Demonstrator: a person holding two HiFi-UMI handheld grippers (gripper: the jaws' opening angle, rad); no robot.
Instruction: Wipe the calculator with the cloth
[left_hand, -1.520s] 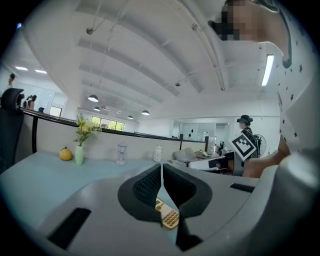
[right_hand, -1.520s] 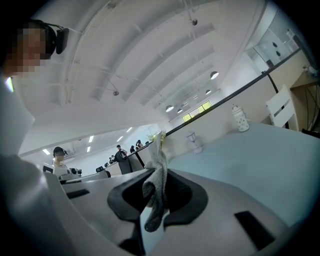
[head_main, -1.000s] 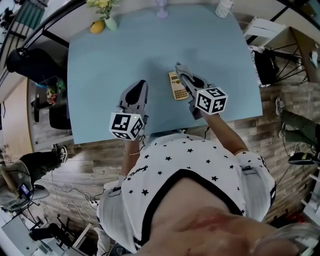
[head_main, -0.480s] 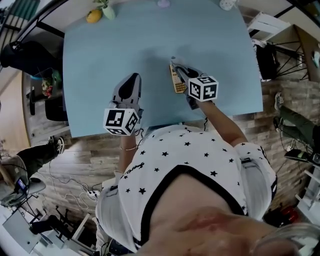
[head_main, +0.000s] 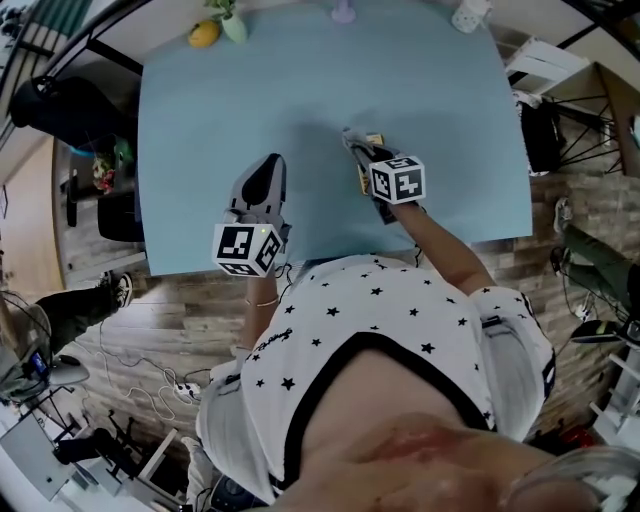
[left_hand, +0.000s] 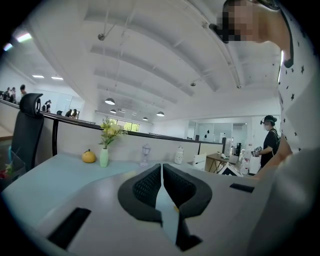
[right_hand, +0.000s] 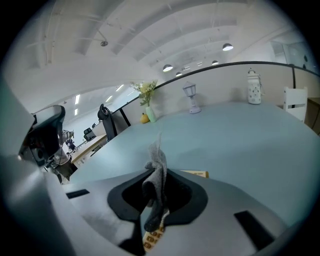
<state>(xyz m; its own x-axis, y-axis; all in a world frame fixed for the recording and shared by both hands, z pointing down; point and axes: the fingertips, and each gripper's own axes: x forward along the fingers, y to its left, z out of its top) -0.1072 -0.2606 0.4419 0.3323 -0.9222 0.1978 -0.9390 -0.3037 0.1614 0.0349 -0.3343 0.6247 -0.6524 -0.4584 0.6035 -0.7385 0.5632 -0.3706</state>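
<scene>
Pale blue table (head_main: 220, 120) across the upper half of the head view, on a wood-plank floor (head_main: 150, 320). Along the far edge, from the left: yellow fruit (head_main: 203, 35), green vase (head_main: 234, 28), small lantern (head_main: 343, 12), white jar (head_main: 470, 14). Black chair (head_main: 60, 100) off the left side. White star-print shirt (head_main: 400, 340) filling the bottom. Left gripper (head_main: 266, 165) low over bare table near the front edge. Right gripper (head_main: 352, 137) just beside it to the right, over the calculator (head_main: 374, 139), of which only a yellowish strip shows past the jaws.

Left gripper view: open office with a white ribbed ceiling (left_hand: 165, 55) and hanging lamps (left_hand: 110, 101). Same fruit (left_hand: 89, 156), vase (left_hand: 104, 156), lantern (left_hand: 145, 154) and jar (left_hand: 178, 155) lined up before a low partition. Chair (left_hand: 27, 130) at the left, a distant person (left_hand: 270, 140) at the right. Left gripper (left_hand: 161, 172) with jaws pressed nearly together, nothing between them.

Right gripper view: blue table (right_hand: 240, 145) stretching to the vase (right_hand: 150, 114), lantern (right_hand: 190, 100) and jar (right_hand: 254, 87). Right gripper (right_hand: 156, 192) clamped on a grey cloth (right_hand: 157, 165), bunched, one corner sticking up above the jaws. Calculator (right_hand: 152, 237) flat on the table directly below, orange keys showing under the cloth's hanging end. Contact between cloth and keys not clear.
</scene>
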